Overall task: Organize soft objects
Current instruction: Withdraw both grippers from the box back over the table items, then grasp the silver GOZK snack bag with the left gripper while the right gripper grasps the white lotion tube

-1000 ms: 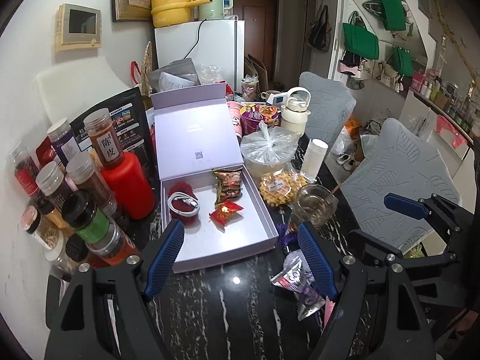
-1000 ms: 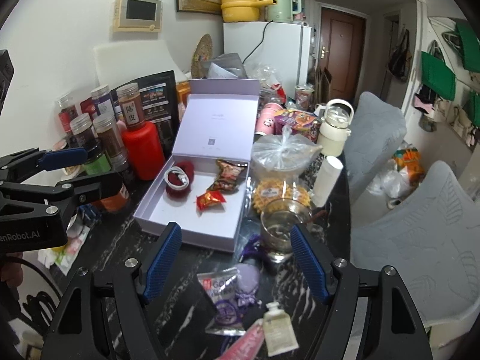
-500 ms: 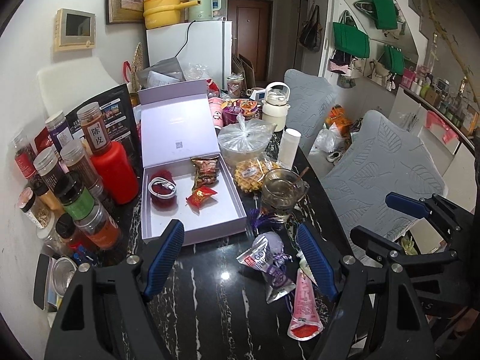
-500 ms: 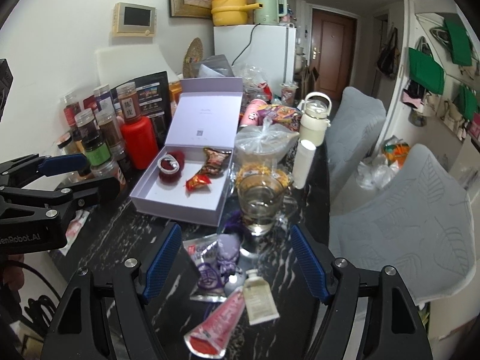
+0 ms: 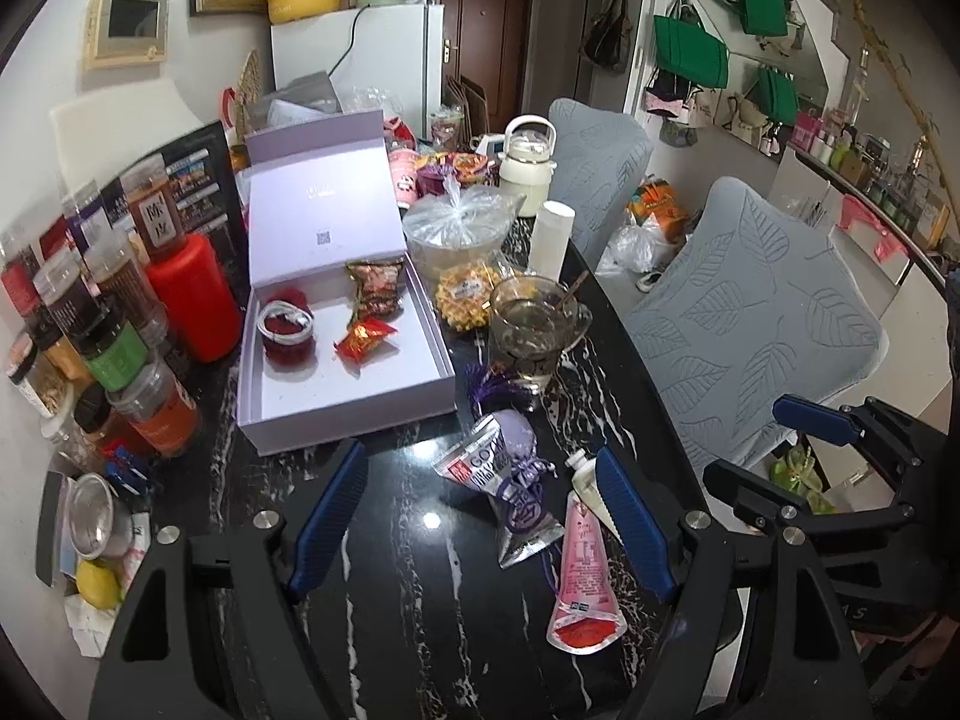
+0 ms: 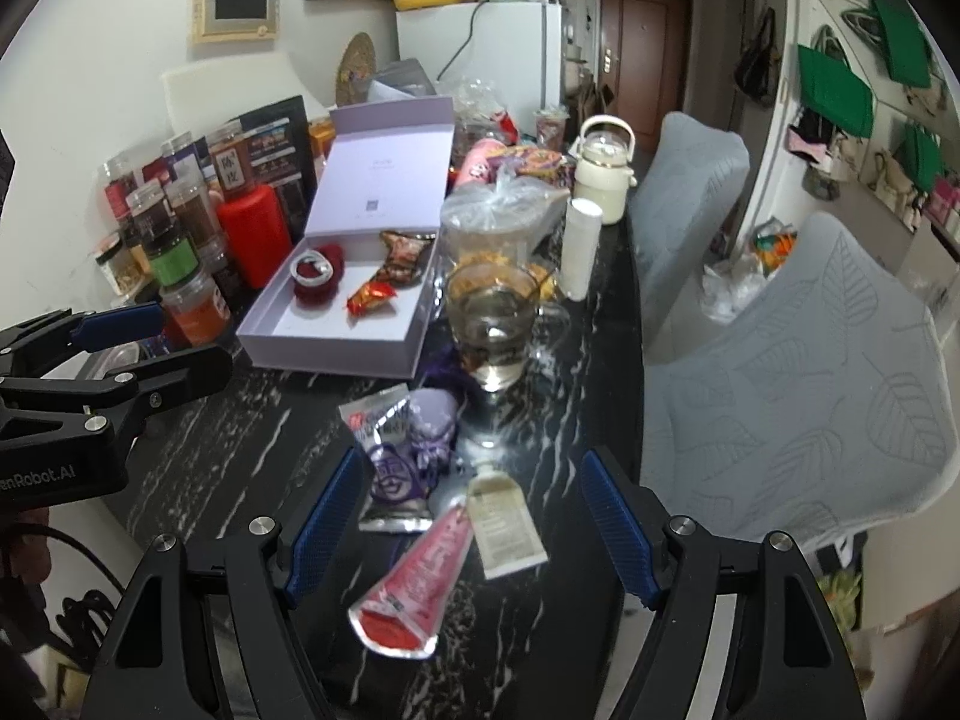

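An open lilac box (image 5: pixel 336 420) (image 6: pixel 336 354) sits on the black marble table, holding a red velvet ring with a white cable (image 5: pixel 287 327), a brown snack pack (image 5: pixel 375 288) and a red sweet wrapper (image 5: pixel 364 339). Nearer me lie a silver pouch (image 5: pixel 480 462) (image 6: pixel 375 420), a purple sachet (image 5: pixel 517 438) (image 6: pixel 433 420), a pink-and-red tube (image 5: pixel 579 588) (image 6: pixel 420 582) and a cream sachet (image 6: pixel 504 531). My left gripper (image 5: pixel 480 516) is open above the table before these. My right gripper (image 6: pixel 471 516) is open over the tube and sachets, with nothing gripped.
Spice jars (image 5: pixel 114 348) and a red bottle (image 5: pixel 195 294) crowd the left wall. A glass mug with liquid (image 5: pixel 534 324) (image 6: pixel 495 324), a bagged bowl (image 5: pixel 459 228), waffle snacks (image 5: pixel 471 294) and a white cylinder (image 5: pixel 552 237) stand beside the box. Grey chairs (image 5: pixel 750 312) line the right edge.
Both grippers have drawn back from the box, so more of the near table shows. The pouch, purple sachet, pink tube and cream sachet have come into view. Both sets of jaws stayed open.
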Motion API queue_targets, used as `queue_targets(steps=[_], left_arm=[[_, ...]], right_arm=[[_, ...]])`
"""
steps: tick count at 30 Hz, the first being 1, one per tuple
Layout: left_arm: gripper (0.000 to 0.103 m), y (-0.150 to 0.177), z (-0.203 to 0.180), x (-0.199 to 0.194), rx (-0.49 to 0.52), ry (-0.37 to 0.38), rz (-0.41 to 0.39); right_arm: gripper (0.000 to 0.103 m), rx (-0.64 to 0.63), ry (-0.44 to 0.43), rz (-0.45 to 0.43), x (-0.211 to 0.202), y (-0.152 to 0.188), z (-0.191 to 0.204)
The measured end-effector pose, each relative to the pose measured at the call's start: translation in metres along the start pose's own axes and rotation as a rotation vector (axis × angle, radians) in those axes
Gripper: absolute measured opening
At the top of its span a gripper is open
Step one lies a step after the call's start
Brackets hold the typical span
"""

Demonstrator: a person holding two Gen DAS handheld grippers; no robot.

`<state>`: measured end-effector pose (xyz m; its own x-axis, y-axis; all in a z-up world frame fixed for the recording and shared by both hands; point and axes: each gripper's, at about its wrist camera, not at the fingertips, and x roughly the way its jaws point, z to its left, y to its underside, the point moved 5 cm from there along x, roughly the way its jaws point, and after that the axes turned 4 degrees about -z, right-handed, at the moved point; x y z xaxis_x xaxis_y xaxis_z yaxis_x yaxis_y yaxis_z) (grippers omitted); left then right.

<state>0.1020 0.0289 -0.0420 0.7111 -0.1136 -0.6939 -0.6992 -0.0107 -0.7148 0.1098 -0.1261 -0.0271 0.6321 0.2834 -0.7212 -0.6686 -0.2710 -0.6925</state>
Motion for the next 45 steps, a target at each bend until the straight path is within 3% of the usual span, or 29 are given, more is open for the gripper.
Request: queue_targets(steps=[12, 27, 45], left_arm=[[0.078, 0.033, -0.004, 0.046, -0.053, 0.071, 0.144], [0.078, 0.059, -0.013, 0.119, -0.064, 0.149, 0.271], [0.078, 0.068, -0.008, 0.192, -0.105, 0.168, 0.353]], right_arm=[[0.076, 0.064, 0.018, 0.115, 0.031, 0.04, -0.019], [0.076, 0.089, 0.015, 0.251, 0.09, 0.076, -0.034], [0.076, 0.08, -0.002, 0.35, 0.154, 0.089, -0.041]])
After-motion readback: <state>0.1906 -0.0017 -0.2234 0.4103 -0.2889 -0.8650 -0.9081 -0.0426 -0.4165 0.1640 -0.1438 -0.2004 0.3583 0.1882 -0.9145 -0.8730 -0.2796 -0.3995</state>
